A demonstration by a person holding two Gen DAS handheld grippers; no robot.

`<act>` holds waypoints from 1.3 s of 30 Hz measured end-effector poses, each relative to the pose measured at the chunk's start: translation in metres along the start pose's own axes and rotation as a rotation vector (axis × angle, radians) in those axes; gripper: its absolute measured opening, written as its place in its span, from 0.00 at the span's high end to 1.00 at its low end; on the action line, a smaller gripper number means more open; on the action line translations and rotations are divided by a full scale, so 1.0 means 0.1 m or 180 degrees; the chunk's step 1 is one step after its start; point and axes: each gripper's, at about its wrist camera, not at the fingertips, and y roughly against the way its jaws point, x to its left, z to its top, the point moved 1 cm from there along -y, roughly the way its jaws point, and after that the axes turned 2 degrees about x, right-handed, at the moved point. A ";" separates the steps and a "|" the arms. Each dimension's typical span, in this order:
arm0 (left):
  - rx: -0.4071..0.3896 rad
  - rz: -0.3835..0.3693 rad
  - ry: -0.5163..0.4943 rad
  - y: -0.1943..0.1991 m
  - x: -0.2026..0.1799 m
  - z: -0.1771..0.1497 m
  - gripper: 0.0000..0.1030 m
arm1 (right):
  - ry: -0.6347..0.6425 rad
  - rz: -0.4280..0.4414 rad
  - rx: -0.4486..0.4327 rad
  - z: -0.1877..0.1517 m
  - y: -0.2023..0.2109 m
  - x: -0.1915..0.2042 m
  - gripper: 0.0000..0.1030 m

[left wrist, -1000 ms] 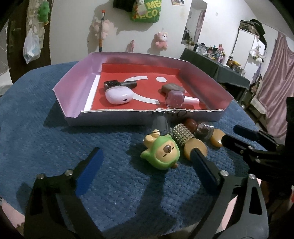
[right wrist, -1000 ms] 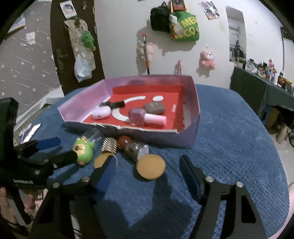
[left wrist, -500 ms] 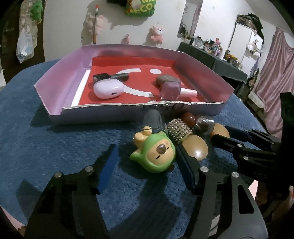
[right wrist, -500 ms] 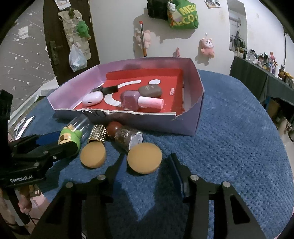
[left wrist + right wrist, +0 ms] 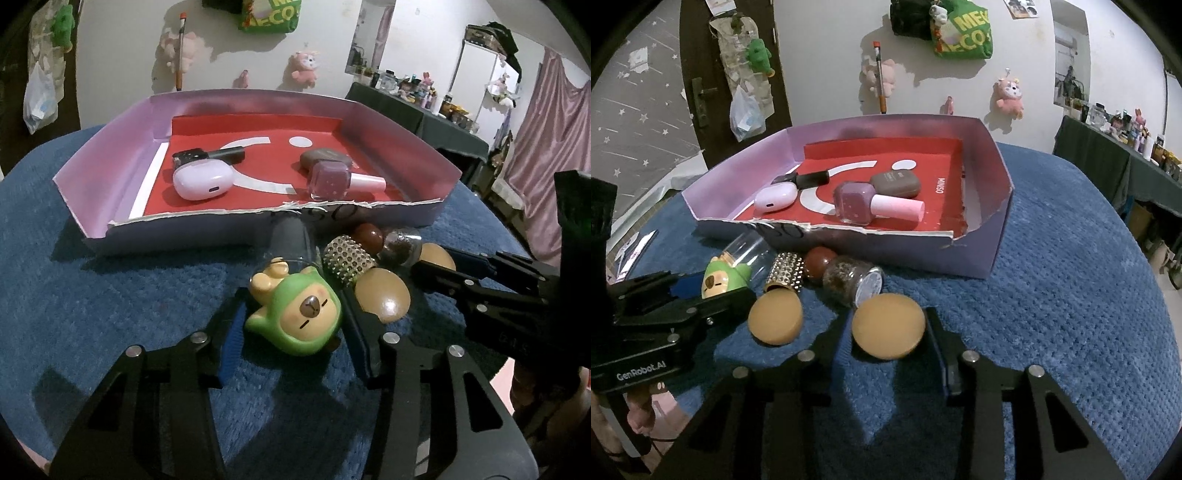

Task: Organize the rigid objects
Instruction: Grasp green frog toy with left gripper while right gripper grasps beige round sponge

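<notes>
The left gripper (image 5: pixel 291 325) was closing, both pads against the green toy (image 5: pixel 299 317) on the blue cloth (image 5: pixel 1052 295). The right gripper (image 5: pixel 886 332) clamped the tan puff (image 5: pixel 888 326), just before the tray (image 5: pixel 993 254).

Deep blue knobbly cloth covers the worktop (image 5: pixel 1052 258). The lilac-walled cardboard tray (image 5: pixel 391 136) shows a red floor with white curves and a dot. Inside it: a pale lilac glossy earbud case (image 5: pixel 203 181), a purple glittery polish bottle with pink cap (image 5: pixel 875 205), a taupe pebble-shaped case (image 5: pixel 895 184). Out front: a green-hooded tan capybara toy (image 5: pixel 299 314), a gold-studded cap (image 5: pixel 785 273), and a flat caramel-tan round disc (image 5: pixel 888 328).
</notes>
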 end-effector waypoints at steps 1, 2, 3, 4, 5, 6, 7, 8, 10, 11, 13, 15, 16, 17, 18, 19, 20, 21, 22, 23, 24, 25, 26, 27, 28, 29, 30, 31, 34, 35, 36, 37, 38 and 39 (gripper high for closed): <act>0.0001 -0.0003 -0.0001 0.02 0.01 -0.01 0.55 | -0.0017 0.0018 0.0003 0.00 0.00 0.00 0.61; -0.0004 0.0005 -0.0004 0.04 0.01 -0.02 0.55 | -0.0030 0.0029 0.0003 0.00 0.01 -0.01 0.61; -0.0008 0.0012 -0.0006 0.05 0.02 -0.03 0.55 | -0.0048 0.0046 0.0002 -0.01 0.03 -0.01 0.61; -0.0010 0.0014 -0.0004 0.07 0.02 -0.04 0.55 | -0.0066 0.0070 0.0002 -0.01 0.05 -0.02 0.61; -0.0010 0.0008 0.0005 0.09 0.04 -0.06 0.55 | -0.0077 0.0087 0.0000 -0.01 0.06 -0.02 0.61; -0.0011 0.0005 0.0009 0.10 0.04 -0.06 0.55 | -0.0088 0.0114 -0.0005 -0.02 0.08 -0.01 0.61; -0.0018 0.0006 0.0015 0.12 0.05 -0.07 0.55 | -0.0095 0.0134 -0.0010 -0.02 0.10 -0.01 0.61; -0.0023 0.0009 0.0020 0.13 0.05 -0.08 0.55 | -0.0108 0.0181 -0.0016 -0.02 0.13 0.01 0.61; -0.0035 0.0010 0.0028 0.15 0.06 -0.10 0.55 | -0.0120 0.0260 -0.0021 -0.03 0.16 0.04 0.61; -0.0046 0.0008 0.0031 0.17 0.06 -0.10 0.55 | -0.0115 0.0293 -0.0028 -0.03 0.18 0.06 0.61; -0.0063 0.0000 0.0034 0.20 0.06 -0.11 0.55 | -0.0086 0.0326 -0.0048 -0.03 0.21 0.11 0.61; -0.0088 -0.0009 0.0037 0.23 0.06 -0.11 0.55 | -0.0052 0.0365 -0.0061 -0.02 0.24 0.17 0.61; -0.0099 -0.0011 0.0037 0.25 0.07 -0.11 0.55 | -0.0034 0.0381 -0.0068 -0.02 0.25 0.20 0.61; -0.0107 -0.0011 0.0038 0.26 0.07 -0.11 0.55 | -0.0021 0.0389 -0.0074 -0.01 0.25 0.22 0.61; -0.0107 -0.0010 0.0038 0.26 0.07 -0.11 0.55 | -0.0008 0.0397 -0.0079 -0.01 0.25 0.24 0.61; -0.0107 -0.0005 0.0045 0.26 0.07 -0.11 0.55 | 0.0003 0.0407 -0.0082 -0.01 0.25 0.26 0.61; -0.0109 -0.0006 0.0053 0.26 0.08 -0.12 0.55 | 0.0010 0.0418 -0.0079 -0.01 0.25 0.27 0.61; -0.0117 -0.0013 0.0064 0.27 0.08 -0.12 0.55 | 0.0014 0.0429 -0.0076 -0.01 0.25 0.28 0.61; -0.0124 -0.0018 0.0068 0.28 0.08 -0.12 0.55 | 0.0019 0.0439 -0.0073 -0.02 0.25 0.29 0.61; -0.0137 -0.0026 0.0070 0.30 0.08 -0.12 0.55 | 0.0024 0.0448 -0.0070 -0.01 0.24 0.30 0.61; -0.0151 -0.0033 0.0067 0.31 0.08 -0.12 0.55 | 0.0027 0.0455 -0.0069 -0.01 0.25 0.31 0.61; -0.0163 -0.0036 0.0066 0.32 0.08 -0.12 0.55 | 0.0029 0.0462 -0.0070 -0.01 0.25 0.31 0.61; -0.0176 -0.0042 0.0064 0.33 0.08 -0.11 0.55 | 0.0030 0.0466 -0.0071 -0.01 0.24 0.32 0.61; -0.0183 -0.0046 0.0065 0.34 0.09 -0.11 0.55 | 0.0031 0.0472 -0.0071 0.00 0.24 0.33 0.61; -0.0187 -0.0046 0.0067 0.34 0.09 -0.10 0.55 | 0.0032 0.0477 -0.0070 0.00 0.24 0.33 0.61; -0.0188 -0.0047 0.0069 0.33 0.10 -0.10 0.55 | 0.0036 0.0482 -0.0069 0.00 0.24 0.34 0.61; -0.0188 -0.0047 0.0073 0.33 0.10 -0.10 0.55 | 0.0043 0.0483 -0.0068 0.00 0.23 0.35 0.61; -0.0181 -0.0041 0.0084 0.32 0.11 -0.11 0.56 | 0.0049 0.0483 -0.0065 0.00 0.23 0.35 0.61; -0.0191 -0.0075 0.0113 0.32 0.13 -0.10 0.56 | 0.0054 0.0502 -0.0067 0.01 0.23 0.36 0.61; -0.0204 -0.0079 0.0111 0.34 0.12 -0.10 0.56 | 0.0057 0.0508 -0.0076 0.01 0.24 0.35 0.61; -0.0231 -0.0082 0.0100 0.36 0.12 -0.09 0.55 | 0.0063 0.0518 -0.0094 0.03 0.26 0.36 0.61; -0.0251 -0.0083 0.0093 0.37 0.12 -0.08 0.56 | 0.0069 0.0527 -0.0114 0.04 0.28 0.36 0.61; -0.0275 -0.0085 0.0086 0.39 0.12 -0.07 0.56 | 0.0075 0.0532 -0.0132 0.06 0.29 0.37 0.61; -0.0299 -0.0088 0.0080 0.40 0.12 -0.05 0.55 | 0.0083 0.0532 -0.0155 0.08 0.31 0.37 0.61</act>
